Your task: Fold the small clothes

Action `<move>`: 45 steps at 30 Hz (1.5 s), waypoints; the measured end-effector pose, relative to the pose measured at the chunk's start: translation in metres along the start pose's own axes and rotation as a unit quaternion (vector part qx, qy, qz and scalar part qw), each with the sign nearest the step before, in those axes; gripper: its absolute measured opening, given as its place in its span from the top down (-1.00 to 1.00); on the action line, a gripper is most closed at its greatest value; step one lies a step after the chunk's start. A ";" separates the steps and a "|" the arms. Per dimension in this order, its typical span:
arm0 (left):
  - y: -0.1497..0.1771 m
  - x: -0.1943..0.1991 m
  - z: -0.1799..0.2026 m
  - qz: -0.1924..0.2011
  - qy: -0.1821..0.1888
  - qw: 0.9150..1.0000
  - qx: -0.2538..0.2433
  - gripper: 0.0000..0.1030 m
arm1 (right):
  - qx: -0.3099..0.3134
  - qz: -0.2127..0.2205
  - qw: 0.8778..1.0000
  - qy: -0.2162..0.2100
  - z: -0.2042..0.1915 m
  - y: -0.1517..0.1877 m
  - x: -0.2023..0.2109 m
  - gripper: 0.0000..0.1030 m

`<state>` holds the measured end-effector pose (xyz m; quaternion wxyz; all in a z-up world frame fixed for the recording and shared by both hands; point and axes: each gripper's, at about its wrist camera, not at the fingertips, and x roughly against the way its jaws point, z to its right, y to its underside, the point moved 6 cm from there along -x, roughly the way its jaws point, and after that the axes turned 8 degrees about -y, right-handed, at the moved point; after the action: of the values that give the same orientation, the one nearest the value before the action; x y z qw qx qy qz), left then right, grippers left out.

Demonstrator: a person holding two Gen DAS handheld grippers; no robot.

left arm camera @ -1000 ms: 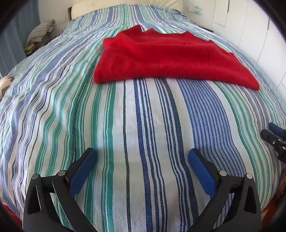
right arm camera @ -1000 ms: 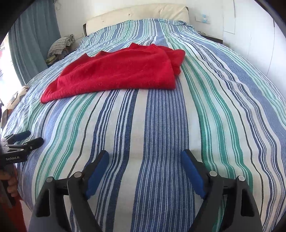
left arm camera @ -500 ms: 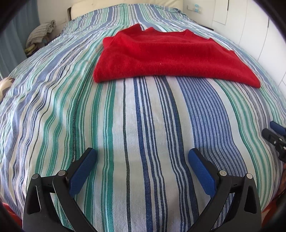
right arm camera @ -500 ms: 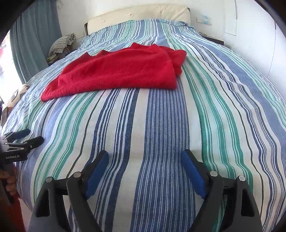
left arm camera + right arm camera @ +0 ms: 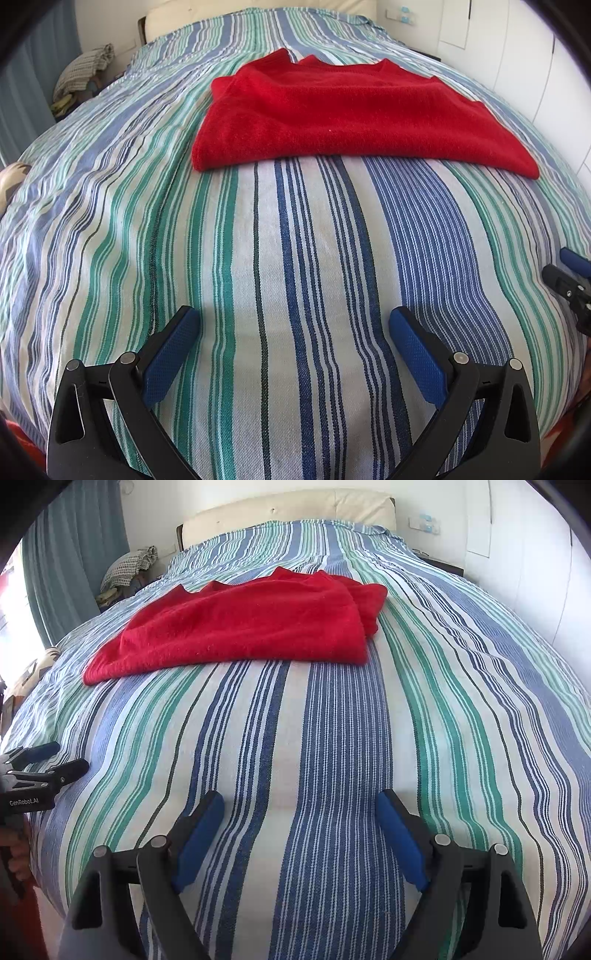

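Red sweater [image 5: 343,114] is the job, and neither tool has hold of it: the left hand-held gripper [image 5: 293,326] and right hand-held gripper [image 5: 299,810] both hang with jaws wide apart and empty over the near end of the bed [image 5: 258,258], well short of the garment, which lies flat across the middle. It looks thick and fuzzy, already doubled, with a sleeve bunched at one end. I'd guess a shallow pinch would lift only the top layer and undo the fold; the loose, woven striped bedspread [image 5: 343,738] could get nipped too.
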<state>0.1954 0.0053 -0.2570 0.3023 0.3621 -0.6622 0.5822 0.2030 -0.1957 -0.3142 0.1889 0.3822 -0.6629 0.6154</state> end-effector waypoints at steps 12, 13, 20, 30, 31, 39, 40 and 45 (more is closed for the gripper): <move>0.000 0.000 0.000 0.000 -0.001 1.000 0.000 -0.99 | 0.002 0.000 1.000 0.001 0.000 0.000 0.000 -0.63; 0.000 0.000 0.001 0.000 -0.001 1.000 0.000 -0.99 | 0.002 0.000 1.000 0.001 0.000 0.000 0.000 -0.63; 0.000 0.000 0.000 0.000 -0.002 1.000 -0.001 -0.99 | 0.002 0.000 1.000 0.001 0.000 0.000 0.000 -0.63; 0.000 0.000 0.001 0.000 -0.002 1.000 -0.001 -0.99 | 0.002 0.000 1.000 0.001 0.000 0.000 0.000 -0.63; 0.000 0.000 0.001 -0.001 -0.002 1.000 -0.002 -0.99 | 0.002 0.000 1.000 0.001 0.000 0.000 0.000 -0.63; 0.000 0.000 0.000 -0.001 0.002 1.000 0.000 -0.99 | 0.002 -0.001 1.000 0.002 0.000 0.000 0.000 -0.63; 0.000 0.000 -0.001 0.000 0.006 1.000 0.002 -0.99 | 0.002 -0.001 1.000 0.001 -0.001 0.000 0.000 -0.63; 0.004 0.006 -0.007 0.019 0.038 0.999 0.003 -0.99 | 0.002 -0.001 1.000 0.000 0.000 0.000 -0.001 -0.64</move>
<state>0.1883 0.0119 -0.2535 0.3148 0.3280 -0.6553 0.6032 0.2032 -0.1954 -0.3149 0.1893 0.3832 -0.6613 0.6164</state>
